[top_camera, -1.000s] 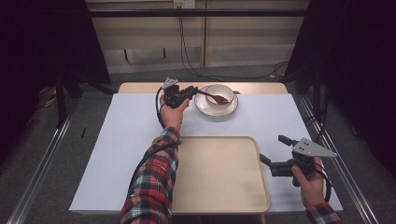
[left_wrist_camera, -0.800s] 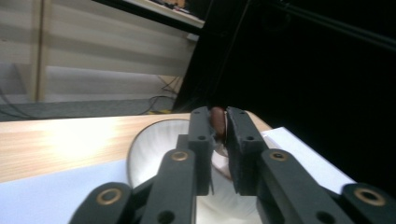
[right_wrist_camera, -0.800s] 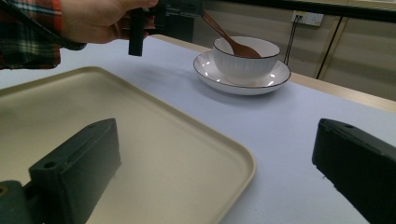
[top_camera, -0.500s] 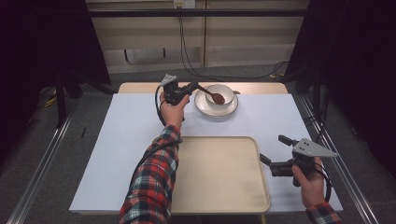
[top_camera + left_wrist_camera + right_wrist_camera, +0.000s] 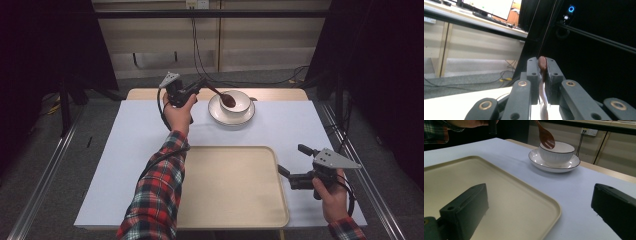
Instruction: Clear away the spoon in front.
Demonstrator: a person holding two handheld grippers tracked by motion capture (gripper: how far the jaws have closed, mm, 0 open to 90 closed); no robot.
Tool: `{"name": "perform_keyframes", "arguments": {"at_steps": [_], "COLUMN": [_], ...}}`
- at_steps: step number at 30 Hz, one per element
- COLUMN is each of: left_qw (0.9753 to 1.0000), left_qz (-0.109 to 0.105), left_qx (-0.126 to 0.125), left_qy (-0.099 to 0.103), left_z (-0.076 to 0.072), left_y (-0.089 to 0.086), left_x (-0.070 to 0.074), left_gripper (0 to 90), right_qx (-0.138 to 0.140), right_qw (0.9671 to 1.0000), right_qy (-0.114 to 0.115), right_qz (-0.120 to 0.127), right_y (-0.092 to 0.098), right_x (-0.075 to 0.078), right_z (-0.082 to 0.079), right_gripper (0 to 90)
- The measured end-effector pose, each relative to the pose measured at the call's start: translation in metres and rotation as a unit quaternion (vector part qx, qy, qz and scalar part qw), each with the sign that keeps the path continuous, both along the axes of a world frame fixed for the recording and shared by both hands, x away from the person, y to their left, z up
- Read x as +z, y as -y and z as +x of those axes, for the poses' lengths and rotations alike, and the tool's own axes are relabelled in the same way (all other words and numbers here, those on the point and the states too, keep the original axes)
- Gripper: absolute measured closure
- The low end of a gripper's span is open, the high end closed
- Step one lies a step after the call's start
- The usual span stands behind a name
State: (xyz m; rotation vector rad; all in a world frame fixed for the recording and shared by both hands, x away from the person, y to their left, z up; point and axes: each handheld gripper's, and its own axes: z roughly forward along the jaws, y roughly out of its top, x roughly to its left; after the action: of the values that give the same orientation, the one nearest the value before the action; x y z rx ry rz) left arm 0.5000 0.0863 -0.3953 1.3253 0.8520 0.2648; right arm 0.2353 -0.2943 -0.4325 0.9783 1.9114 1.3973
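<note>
Our left gripper (image 5: 200, 85) clamps the light, stiff wooden spoon (image 5: 226, 98) by its handle; our right gripper (image 5: 291, 164) waits open.

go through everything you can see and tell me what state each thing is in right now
left gripper: shut on the spoon handle.
spoon: brown, lifted, tilted, its head over the bowl.
bowl: white, upright on the saucer; contents can't be told.
saucer: flat on the table, under the bowl.
tray: beige, empty, flat on the table.
right gripper: open, holding nothing, at the tray's right edge.
</note>
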Motion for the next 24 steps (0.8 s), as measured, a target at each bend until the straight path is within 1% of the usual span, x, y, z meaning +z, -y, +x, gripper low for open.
{"name": "perform_keyframes", "arguments": {"at_steps": [1, 3, 4, 5, 6, 7, 8, 10, 11, 12, 16, 17, 18, 19, 20, 23, 24], "left_qw": [0.9999, 0.9999, 1.0, 0.9999, 0.9999, 0.9998, 0.9998, 0.9997, 0.9995, 0.9998, 0.9996, 0.9997, 0.9995, 0.9995, 0.9994, 0.9994, 0.9995], "left_qz": [0.013, 0.007, -0.004, 0.004, 0.002, 0.011, 0.007, 0.01, 0.018, 0.003, 0.008, 0.003, 0.008, 0.005, 0.012, 0.013, 0.008], "left_qx": [-0.008, -0.009, -0.005, -0.007, -0.007, -0.011, -0.01, -0.011, -0.014, -0.009, -0.009, -0.006, -0.008, -0.006, -0.009, -0.01, -0.013], "left_qy": [0.006, 0.007, 0.006, 0.009, 0.01, 0.013, 0.015, 0.018, 0.023, 0.02, 0.025, 0.025, 0.028, 0.03, 0.031, 0.031, 0.029], "left_z": [-0.001, -0.003, -0.004, -0.004, -0.005, -0.006, -0.006, -0.008, -0.008, -0.01, -0.012, -0.013, -0.015, -0.016, -0.018, -0.021, -0.023], "left_y": [-0.002, -0.001, 0.0, -0.001, -0.002, -0.005, -0.005, -0.008, -0.011, -0.011, -0.019, -0.021, -0.024, -0.025, -0.029, -0.032, -0.033], "left_x": [0.002, 0.006, 0.008, 0.01, 0.012, 0.013, 0.014, 0.018, 0.019, 0.022, 0.03, 0.032, 0.034, 0.035, 0.038, 0.04, 0.041], "left_gripper": [83.4, 83.4, 83.4, 83.4, 83.4, 83.4, 83.4, 83.4, 83.4, 83.4, 83.4, 83.4, 83.4, 83.4, 83.4, 83.4, 83.4], "right_qx": [0.001, -0.001, -0.001, -0.001, -0.001, 0.0, 0.001, 0.002, 0.001, 0.003, 0.0, 0.0, 0.001, 0.001, 0.002, 0.0, 0.003], "right_qw": [1.0, 1.0, 1.0, 1.0, 1.0, 1.0, 1.0, 1.0, 1.0, 1.0, 1.0, 1.0, 1.0, 0.9999, 0.9999, 0.9999, 0.9999], "right_qy": [-0.001, -0.002, -0.002, -0.002, -0.001, -0.002, 0.001, 0.0, 0.001, 0.0, -0.002, -0.002, -0.003, -0.003, -0.005, -0.005, -0.006], "right_qz": [0.001, -0.001, 0.0, 0.0, -0.004, -0.005, -0.005, -0.006, -0.007, -0.006, -0.007, -0.007, -0.008, -0.011, -0.011, -0.012, -0.013], "right_y": [0.0, 0.001, 0.001, 0.001, 0.001, 0.001, 0.0, 0.0, 0.0, 0.0, -0.002, -0.002, -0.002, -0.002, -0.002, -0.003, -0.003], "right_x": [0.0, 0.0, 0.0, 0.0, 0.0, 0.0, 0.0, 0.0, 0.0, 0.0, -0.001, -0.001, -0.001, -0.001, -0.002, -0.003, -0.003], "right_z": [0.0, -0.001, -0.001, -0.001, -0.002, -0.002, -0.002, -0.002, -0.002, -0.002, -0.002, -0.002, -0.002, -0.002, -0.003, -0.003, -0.003], "right_gripper": [0.6, 0.6, 0.6, 0.6, 0.6, 0.6, 0.6, 0.6, 0.6, 0.6, 0.6, 0.6, 0.6, 0.6, 0.6, 0.6, 0.6]}}
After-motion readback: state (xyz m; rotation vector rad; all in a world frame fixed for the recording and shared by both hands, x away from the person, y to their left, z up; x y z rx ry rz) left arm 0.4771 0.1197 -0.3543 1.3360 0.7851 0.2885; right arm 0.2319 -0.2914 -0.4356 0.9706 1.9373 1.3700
